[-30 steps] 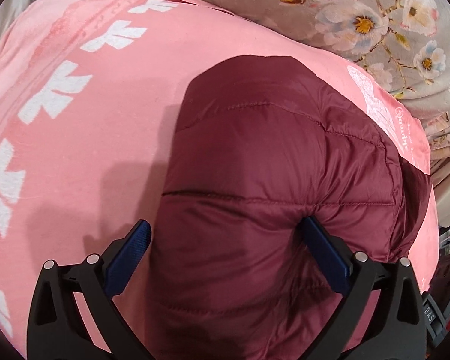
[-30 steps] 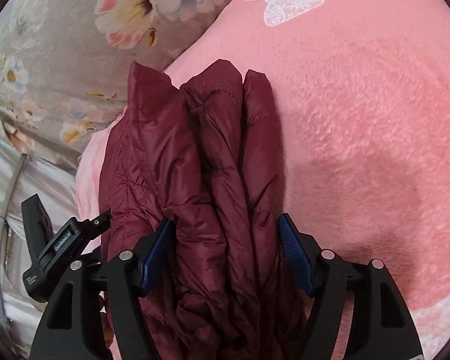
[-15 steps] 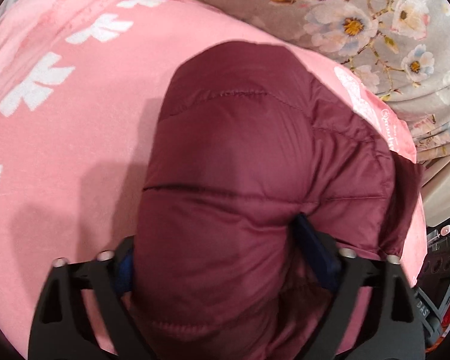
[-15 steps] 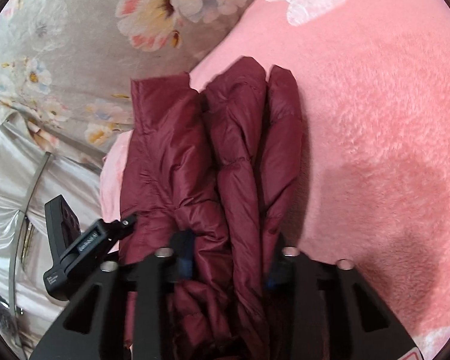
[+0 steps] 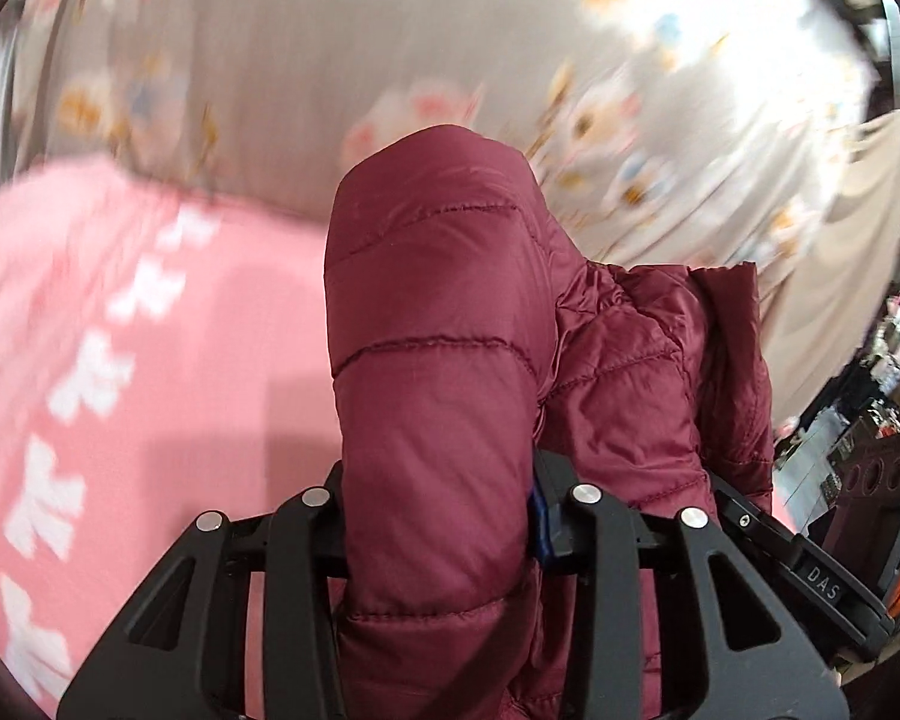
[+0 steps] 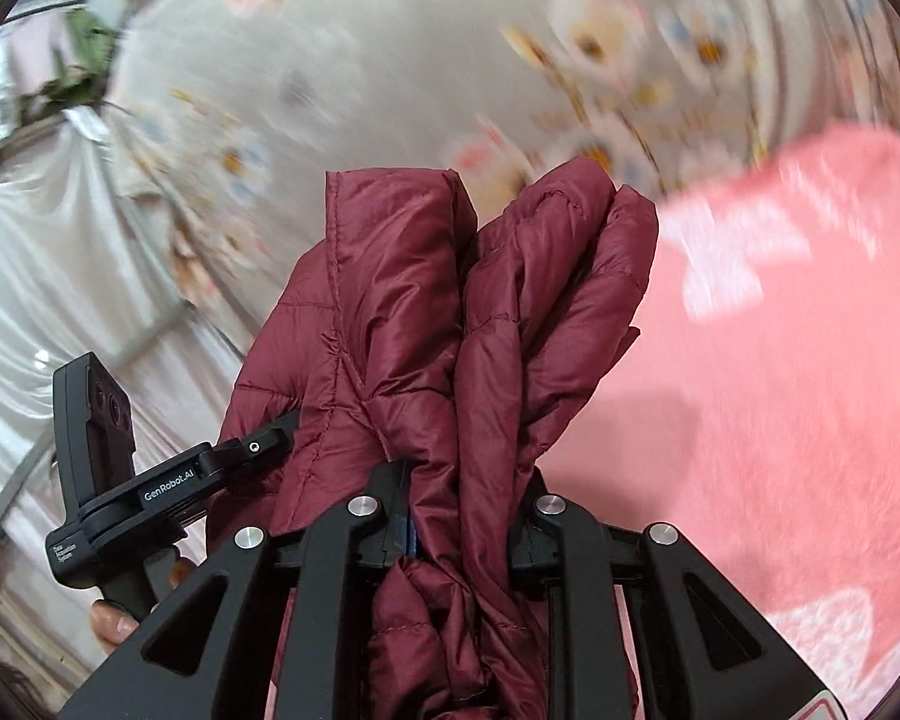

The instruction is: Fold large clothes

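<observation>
Since a second ago, both grippers have been closing in on the jacket and lifting it, so the pink blanket is now sitting lower and off to the side in both views instead of filling them.

In the left wrist view the maroon quilted jacket (image 5: 444, 360) is standing up as a thick padded roll between the fingers of the left gripper (image 5: 441, 516), which is clenching it tightly at the base; only a sliver of blue finger pad (image 5: 539, 522) is showing on one side. More of the jacket is bunching to the right of that roll, reaching the other gripper's body (image 5: 810, 576) marked "DAS".

In the right wrist view the right gripper (image 6: 459, 525) is pinching several gathered folds of the jacket (image 6: 450, 330), which are fanning upward and apart above the fingers. The left gripper's handle (image 6: 144, 492), printed "GenRobot.AI", is touching the jacket's left edge, with a fingertip (image 6: 111, 624) of the person showing beneath it.

The pink blanket (image 6: 780, 390) with white shapes is lying under and beside the jacket. A grey floral sheet (image 5: 390, 30), blurred, is spreading behind it, and a pale silvery cloth (image 6: 36, 276) is hanging at the left of the right view.
</observation>
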Demonstrator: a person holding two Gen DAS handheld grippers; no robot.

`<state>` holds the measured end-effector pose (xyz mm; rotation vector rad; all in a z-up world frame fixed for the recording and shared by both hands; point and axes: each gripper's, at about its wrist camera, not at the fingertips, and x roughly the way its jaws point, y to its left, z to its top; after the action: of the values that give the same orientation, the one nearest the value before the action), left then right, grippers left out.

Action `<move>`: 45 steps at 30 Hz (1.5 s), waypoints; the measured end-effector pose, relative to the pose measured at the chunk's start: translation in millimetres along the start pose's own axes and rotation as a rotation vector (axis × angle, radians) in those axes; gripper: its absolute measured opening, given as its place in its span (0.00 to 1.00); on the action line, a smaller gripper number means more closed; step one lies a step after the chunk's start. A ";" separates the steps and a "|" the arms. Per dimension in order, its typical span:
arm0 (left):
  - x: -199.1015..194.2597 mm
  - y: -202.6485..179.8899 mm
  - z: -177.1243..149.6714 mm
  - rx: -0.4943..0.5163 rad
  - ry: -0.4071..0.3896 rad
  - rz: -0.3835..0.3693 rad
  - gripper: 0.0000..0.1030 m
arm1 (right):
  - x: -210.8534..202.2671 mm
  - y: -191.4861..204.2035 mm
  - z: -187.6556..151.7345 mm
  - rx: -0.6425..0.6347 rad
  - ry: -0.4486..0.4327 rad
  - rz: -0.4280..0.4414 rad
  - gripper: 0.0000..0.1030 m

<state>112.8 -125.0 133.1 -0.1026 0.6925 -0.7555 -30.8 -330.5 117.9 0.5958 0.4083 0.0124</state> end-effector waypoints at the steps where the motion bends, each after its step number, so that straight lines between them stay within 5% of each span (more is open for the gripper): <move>1: -9.2 -4.4 9.8 0.019 -0.034 -0.008 0.35 | -5.9 10.2 6.7 -0.022 -0.027 0.010 0.17; 8: -80.4 0.1 69.3 0.145 -0.287 0.000 0.38 | -10.1 83.6 53.5 -0.172 -0.159 0.116 0.18; 15: -80.0 66.7 98.3 0.152 -0.383 0.061 0.40 | 70.2 116.5 69.9 -0.236 -0.157 0.210 0.20; 22: 2.2 157.5 102.2 0.119 -0.262 0.150 0.40 | 197.4 85.2 43.2 -0.181 -0.023 0.181 0.21; 32: 139.3 254.0 40.0 0.003 -0.031 0.216 0.40 | 332.9 11.6 -24.1 -0.089 0.216 0.059 0.21; 37: 170.4 282.0 4.6 -0.025 0.009 0.294 0.48 | 358.4 -16.0 -55.4 -0.101 0.282 -0.028 0.34; 41: 170.9 289.4 -0.8 -0.061 -0.002 0.325 0.60 | 360.8 -29.7 -53.2 -0.011 0.313 -0.035 0.45; 45: 161.2 276.1 1.9 -0.004 0.031 0.417 0.69 | 343.3 -19.7 -47.2 -0.067 0.316 -0.121 0.49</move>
<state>362.4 -29.3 -42.2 0.0505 0.7156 -0.3565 265.3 -277.4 -55.3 0.5028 0.7472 0.0044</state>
